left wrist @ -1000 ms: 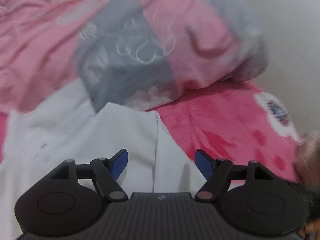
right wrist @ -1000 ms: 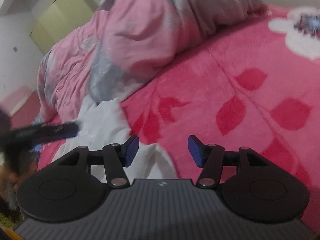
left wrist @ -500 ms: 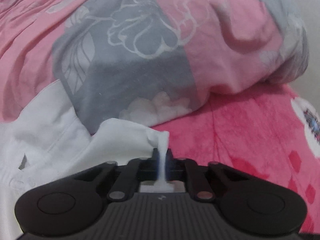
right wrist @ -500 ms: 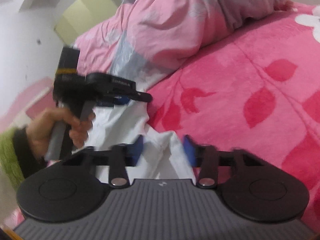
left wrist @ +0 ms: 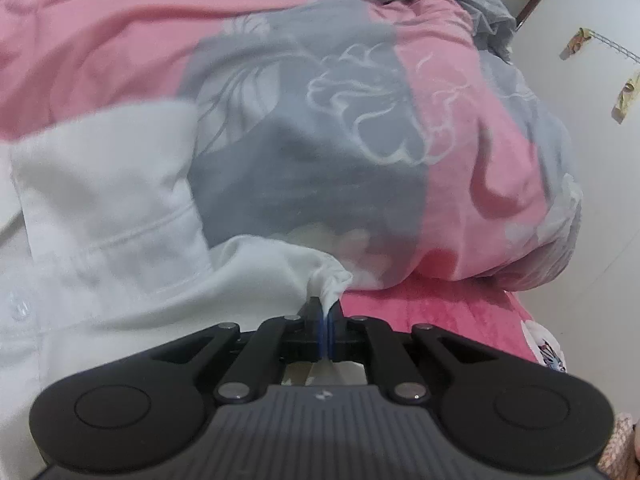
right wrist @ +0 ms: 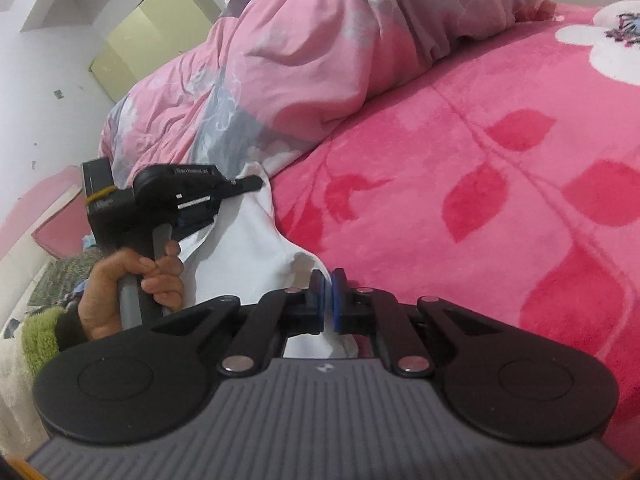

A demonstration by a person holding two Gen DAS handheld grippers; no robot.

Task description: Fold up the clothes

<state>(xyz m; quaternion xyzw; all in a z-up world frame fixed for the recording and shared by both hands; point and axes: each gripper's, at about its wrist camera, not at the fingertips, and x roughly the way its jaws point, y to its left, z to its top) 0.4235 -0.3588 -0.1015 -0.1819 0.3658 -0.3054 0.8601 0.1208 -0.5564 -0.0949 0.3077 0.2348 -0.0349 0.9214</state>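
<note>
Left tool clenched on a bunched corner of the white cotton shirt, beside the pink-and-grey floral quilt. Right tool just closed, pinching another edge of the shirt, spread over the bright pink plush bed cover. Left hand gripping its handle.

Home bedroom, bed with pink floral blanket, rumpled pink-grey duvet, pale wardrobe
</note>
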